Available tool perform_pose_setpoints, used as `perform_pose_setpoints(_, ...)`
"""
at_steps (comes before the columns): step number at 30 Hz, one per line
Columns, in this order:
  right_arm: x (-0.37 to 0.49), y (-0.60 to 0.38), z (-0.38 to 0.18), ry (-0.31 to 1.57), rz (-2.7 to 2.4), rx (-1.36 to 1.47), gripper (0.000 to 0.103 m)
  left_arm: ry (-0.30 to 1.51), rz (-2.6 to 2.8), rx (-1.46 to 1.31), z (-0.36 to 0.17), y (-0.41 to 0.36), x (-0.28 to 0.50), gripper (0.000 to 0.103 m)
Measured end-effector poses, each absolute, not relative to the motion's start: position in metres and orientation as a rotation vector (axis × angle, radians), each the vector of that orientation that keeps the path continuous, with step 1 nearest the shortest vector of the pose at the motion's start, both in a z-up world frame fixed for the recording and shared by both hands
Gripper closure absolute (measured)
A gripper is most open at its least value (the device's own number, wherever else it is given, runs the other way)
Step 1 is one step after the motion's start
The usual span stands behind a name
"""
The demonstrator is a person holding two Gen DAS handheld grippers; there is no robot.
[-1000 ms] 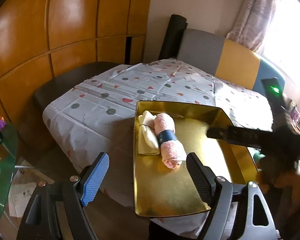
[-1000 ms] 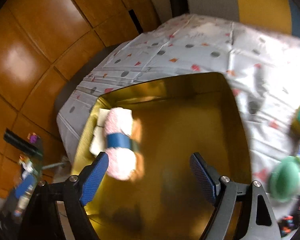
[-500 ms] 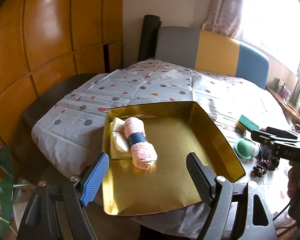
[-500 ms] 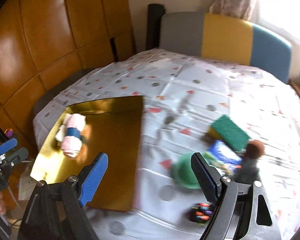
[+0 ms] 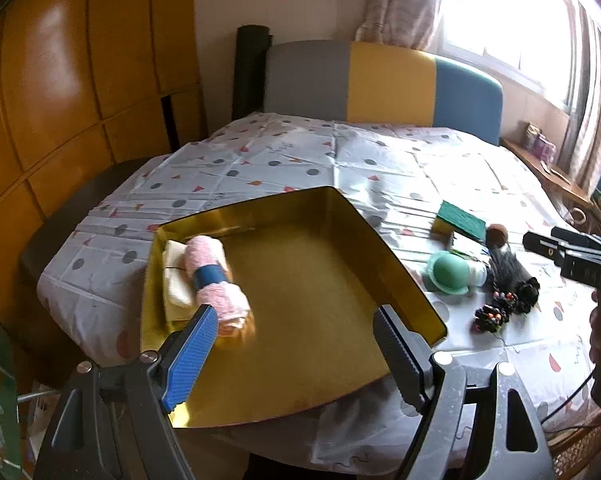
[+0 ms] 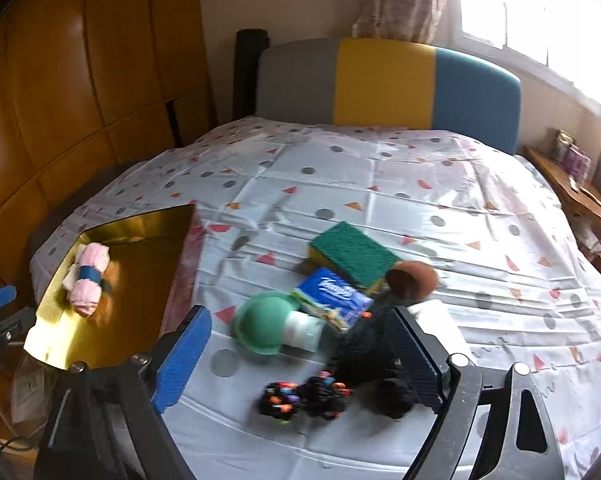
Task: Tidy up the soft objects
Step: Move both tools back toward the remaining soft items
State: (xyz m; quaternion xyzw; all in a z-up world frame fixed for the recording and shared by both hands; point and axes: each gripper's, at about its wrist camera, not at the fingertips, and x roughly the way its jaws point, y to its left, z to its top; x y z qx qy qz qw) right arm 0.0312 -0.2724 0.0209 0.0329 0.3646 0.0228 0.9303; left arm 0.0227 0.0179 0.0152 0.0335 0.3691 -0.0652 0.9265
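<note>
The pink rolled towel [image 5: 216, 276] with its blue band lies at the left of the gold tray [image 5: 404, 280], probably already sorted. Lower centre in the right view, the right tool [image 6: 300, 344], its jaws just opened wide and empty, hangs over the green sponge [image 6: 352, 252], the green mushroom toy [image 6: 268, 324] and a blue tissue pack [image 6: 332, 296] with illegible script. The left tool [image 5: 296, 344] gapes empty.

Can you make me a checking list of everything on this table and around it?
Surface: table under a dotted tablecloth.
Job's things: pink rolled towel and cream cloth lie in the gold tray; green sponge, green mushroom toy, tissue pack, brown ball, black fluffy things lie on the cloth.
Clutter: beaded hair ties.
Grippers: left gripper open, empty; right gripper open, jaws just widened, empty.
Cables: nothing seen on the table.
Surroundings: striped chair back, wooden panels, window.
</note>
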Motion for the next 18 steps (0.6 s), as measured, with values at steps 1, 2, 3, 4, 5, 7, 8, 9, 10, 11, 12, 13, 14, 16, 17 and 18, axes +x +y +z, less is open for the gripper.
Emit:
perform_pose_setpoints(1,0.031,-0.278,0.021,0.745,0.036,0.073,0.011,0.758,-0.139,0.075,0.015,0.015,0.022,0.022)
perform_pose_setpoints(2,0.031,-0.285,0.021,0.742,0.02,0.08,0.011,0.758,-0.145,0.082,0.014,0.011,0.022,0.022)
perform_pose_setpoints(3,0.031,-0.292,0.02,0.739,0.004,0.09,0.011,0.76,-0.15,0.087,0.014,0.008,0.022,0.022)
perform_pose_setpoints(4,0.03,-0.299,0.019,0.735,-0.009,0.097,0.011,0.762,-0.156,0.092,0.014,0.005,0.022,0.022)
perform_pose_setpoints(5,0.03,-0.306,0.019,0.729,-0.026,0.104,0.01,0.763,-0.163,0.098,0.013,0.001,0.021,0.022)
perform_pose_setpoints(7,0.029,-0.324,0.015,0.715,-0.076,0.114,0.008,0.764,-0.174,0.11,0.012,-0.004,0.021,0.022)
perform_pose_setpoints(8,0.029,-0.332,0.012,0.711,-0.103,0.118,0.008,0.765,-0.18,0.116,0.012,-0.007,0.021,0.022)
perform_pose_setpoints(9,0.029,-0.345,0.007,0.709,-0.141,0.128,0.008,0.766,-0.185,0.122,0.012,-0.01,0.021,0.022)
perform_pose_setpoints(10,0.028,-0.353,0.004,0.707,-0.162,0.14,0.008,0.767,-0.192,0.129,0.012,-0.014,0.021,0.022)
perform_pose_setpoints(11,0.027,-0.363,-0.001,0.705,-0.191,0.16,0.008,0.767,-0.199,0.135,0.012,-0.017,0.021,0.022)
perform_pose_setpoints(12,0.026,-0.373,-0.006,0.712,-0.228,0.182,0.008,0.767,-0.203,0.142,0.012,-0.02,0.022,0.022)
perform_pose_setpoints(13,0.027,-0.384,-0.01,0.737,-0.269,0.221,0.008,0.767,-0.211,0.15,0.011,-0.024,0.022,0.022)
perform_pose_setpoints(14,0.027,-0.391,-0.01,0.732,-0.276,0.257,0.008,0.767,-0.219,0.155,0.011,-0.027,0.023,0.022)
perform_pose_setpoints(16,0.025,-0.407,-0.012,0.722,-0.29,0.347,0.008,0.779,-0.246,0.156,0.009,-0.035,0.026,0.022)
perform_pose_setpoints(17,0.024,-0.413,-0.014,0.729,-0.3,0.381,0.008,0.788,-0.263,0.15,0.008,-0.038,0.027,0.022)
perform_pose_setpoints(18,0.024,-0.419,-0.016,0.738,-0.305,0.415,0.008,0.798,-0.284,0.143,0.006,-0.041,0.028,0.022)
